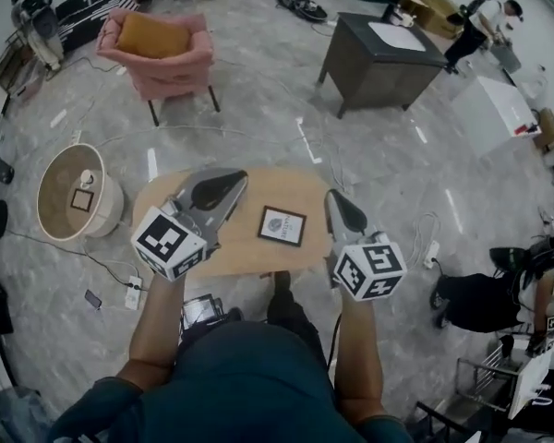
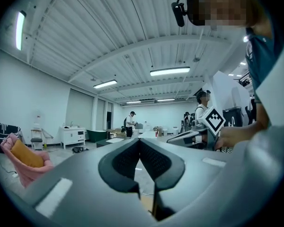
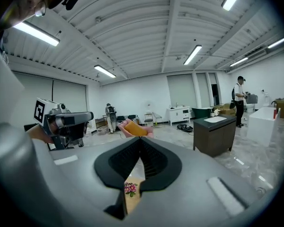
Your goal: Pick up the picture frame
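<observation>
The picture frame [image 1: 282, 225], dark-edged with a white mat and a small round image, lies flat on the oval wooden table [image 1: 258, 187]. My left gripper [image 1: 234, 183] hovers over the table's left part, left of the frame, its jaws closed together and empty [image 2: 139, 141]. My right gripper [image 1: 333, 197] is held at the table's right edge, just right of the frame, also shut with nothing in it [image 3: 141, 139]. In the right gripper view, a bit of pink flower print [image 3: 130, 188] on the wood shows through the slot under the jaws.
A pink armchair [image 1: 157, 49] with an orange cushion stands at the back left. A dark cabinet [image 1: 383, 49] stands at the back right. A round low stand [image 1: 74, 192] sits left of the table. Cables and a power strip [image 1: 134, 292] lie on the floor. People stand at the right.
</observation>
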{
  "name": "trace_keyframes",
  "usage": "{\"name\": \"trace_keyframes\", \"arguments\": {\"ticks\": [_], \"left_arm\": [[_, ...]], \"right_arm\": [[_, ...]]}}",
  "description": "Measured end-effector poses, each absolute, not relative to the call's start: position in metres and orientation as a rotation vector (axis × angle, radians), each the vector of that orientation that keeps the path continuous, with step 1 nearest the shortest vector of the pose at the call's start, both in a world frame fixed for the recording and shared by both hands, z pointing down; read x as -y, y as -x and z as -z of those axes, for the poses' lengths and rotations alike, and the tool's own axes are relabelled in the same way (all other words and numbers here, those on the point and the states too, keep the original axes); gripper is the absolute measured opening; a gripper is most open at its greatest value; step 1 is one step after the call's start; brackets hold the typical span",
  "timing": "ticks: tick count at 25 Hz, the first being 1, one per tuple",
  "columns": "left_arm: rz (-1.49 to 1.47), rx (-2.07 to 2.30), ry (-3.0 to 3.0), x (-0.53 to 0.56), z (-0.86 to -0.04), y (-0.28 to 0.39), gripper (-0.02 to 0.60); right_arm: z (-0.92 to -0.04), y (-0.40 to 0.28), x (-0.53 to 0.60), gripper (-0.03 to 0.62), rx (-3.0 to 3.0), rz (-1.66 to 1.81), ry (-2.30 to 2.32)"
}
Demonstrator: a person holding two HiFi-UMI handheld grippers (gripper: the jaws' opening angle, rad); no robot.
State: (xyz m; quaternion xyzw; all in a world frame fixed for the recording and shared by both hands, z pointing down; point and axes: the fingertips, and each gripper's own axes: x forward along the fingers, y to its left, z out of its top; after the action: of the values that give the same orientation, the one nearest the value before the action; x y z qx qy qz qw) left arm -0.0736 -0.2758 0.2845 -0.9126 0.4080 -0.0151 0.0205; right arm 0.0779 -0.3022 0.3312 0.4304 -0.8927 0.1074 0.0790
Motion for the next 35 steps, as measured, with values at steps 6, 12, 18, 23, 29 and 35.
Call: {"name": "trace_keyframes", "arguments": {"ticks": [6, 12, 18, 23, 29, 35], "left_arm": [[0.077, -1.429, 2.821, 0.31, -0.305, 0.083, -0.005], [0.114, -1.519, 2.83, 0.331, -0.334, 0.084, -0.005], [0.168, -1.575, 2.859, 0.336, -0.37, 0.091, -0.005], [0.221, -1.616, 2.891, 0.338, -0.404, 0.095, -0.005], [0.286, -1.664, 2.939, 0.337, -0.449, 0.098, -0.005], [0.337, -1.716, 2.969, 0.339, -0.486, 0.104, -0.005]], "right_arm": [[-0.36, -0.068, 0.359, 0.011, 2.663, -0.362, -1.125], [-0.409, -0.065, 0.394, 0.011, 2.616, -0.417, -1.006], [-0.473, -0.045, 0.411, 0.011, 2.557, -0.462, -0.865], [-0.54, -0.033, 0.423, 0.012, 2.484, -0.46, -0.736], [-0.631, -0.022, 0.435, 0.014, 2.389, -0.447, -0.584], [-0.724, -0.017, 0.443, 0.015, 2.276, -0.442, -0.47]]}}
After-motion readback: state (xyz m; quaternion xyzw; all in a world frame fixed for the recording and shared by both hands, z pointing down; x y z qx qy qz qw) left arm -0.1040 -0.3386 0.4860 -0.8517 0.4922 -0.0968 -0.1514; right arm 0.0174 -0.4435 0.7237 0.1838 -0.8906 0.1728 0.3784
